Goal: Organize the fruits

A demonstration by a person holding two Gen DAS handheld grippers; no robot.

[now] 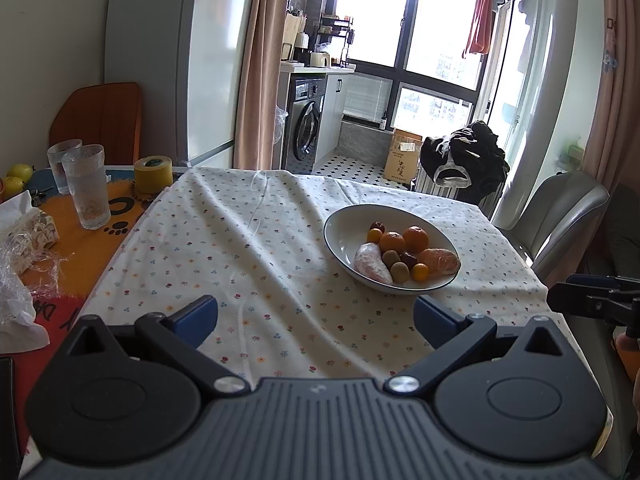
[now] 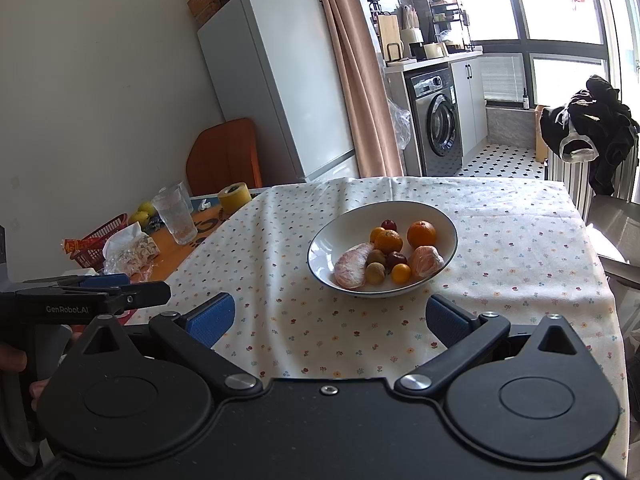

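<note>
Near the table's front edge, both the left gripper [image 1: 316,316] and right gripper [image 2: 328,320] gape wide, empty; a clumsy reach could scatter the bowl's [image 2: 328,240] heaped fruit [image 2: 388,254].

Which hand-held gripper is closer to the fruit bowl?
Right, though only slightly. The right hand-held gripper faces the white fruit bowl almost straight ahead, while the left hand-held gripper sits off to the bowl's left.

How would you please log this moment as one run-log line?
left gripper: open, empty | right gripper: open, empty | fruits: all in bowl | stage: before first grasp
</note>
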